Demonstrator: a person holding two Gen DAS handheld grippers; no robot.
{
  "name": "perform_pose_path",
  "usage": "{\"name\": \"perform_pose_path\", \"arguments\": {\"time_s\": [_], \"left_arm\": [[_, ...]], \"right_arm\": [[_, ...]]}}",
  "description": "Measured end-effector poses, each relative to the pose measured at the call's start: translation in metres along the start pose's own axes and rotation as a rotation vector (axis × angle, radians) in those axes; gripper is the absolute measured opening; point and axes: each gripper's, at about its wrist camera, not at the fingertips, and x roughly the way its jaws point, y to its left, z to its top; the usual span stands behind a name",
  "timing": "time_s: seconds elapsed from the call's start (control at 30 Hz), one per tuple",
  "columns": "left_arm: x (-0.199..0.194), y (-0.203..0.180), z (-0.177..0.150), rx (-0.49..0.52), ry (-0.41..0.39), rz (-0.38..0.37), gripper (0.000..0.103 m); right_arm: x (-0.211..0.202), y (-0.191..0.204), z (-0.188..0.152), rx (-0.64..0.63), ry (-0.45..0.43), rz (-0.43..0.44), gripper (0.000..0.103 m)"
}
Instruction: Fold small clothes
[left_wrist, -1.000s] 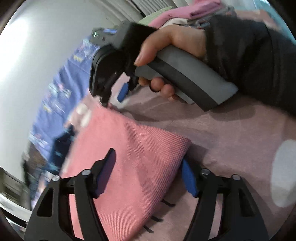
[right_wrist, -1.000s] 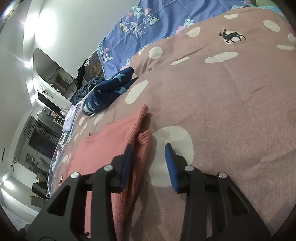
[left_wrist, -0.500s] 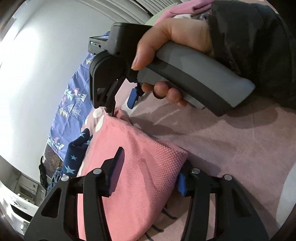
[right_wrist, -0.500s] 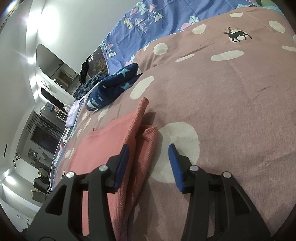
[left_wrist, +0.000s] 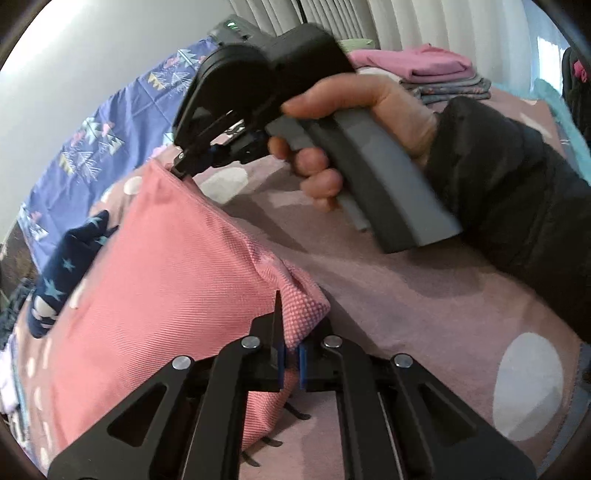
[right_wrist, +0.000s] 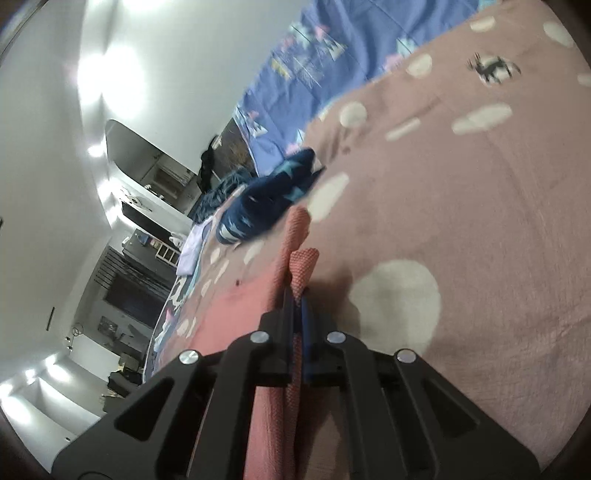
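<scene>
A pink knit garment (left_wrist: 155, 280) lies on the mauve spotted bedspread (left_wrist: 424, 314). My left gripper (left_wrist: 290, 354) is shut on its near corner, with the cloth pinched between the blue pads. My right gripper (left_wrist: 195, 164), held by a hand, is shut on the garment's far corner and lifts it a little. In the right wrist view the right gripper (right_wrist: 297, 314) is closed on the pink garment's edge (right_wrist: 301, 266), which stands up between the fingers.
A navy star-print garment (left_wrist: 62, 269) lies past the pink one, also in the right wrist view (right_wrist: 266, 199). A stack of folded clothes (left_wrist: 436, 77) sits at the far side by the curtain. A blue patterned quilt (left_wrist: 92, 144) runs along the wall.
Both grippers have closed on the pink garment: the left on its near corner, the right on its far corner. The cloth's edge is now raised off the bedspread.
</scene>
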Motion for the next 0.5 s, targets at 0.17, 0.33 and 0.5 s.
{"name": "perform_pose_path", "arguments": {"time_s": [0.17, 0.33, 0.5], "left_arm": [[0.009, -0.005, -0.004, -0.004, 0.019, -0.009, 0.005], [0.012, -0.001, -0.006, -0.012, 0.013, -0.016, 0.005], [0.014, 0.0, -0.007, -0.027, 0.016, -0.043, 0.005]], "right_arm": [[0.012, -0.026, 0.002, 0.115, 0.083, -0.021, 0.005], [-0.011, -0.037, 0.006, 0.208, 0.042, 0.124, 0.051], [0.021, 0.002, 0.001, -0.021, 0.131, -0.103, 0.059]]}}
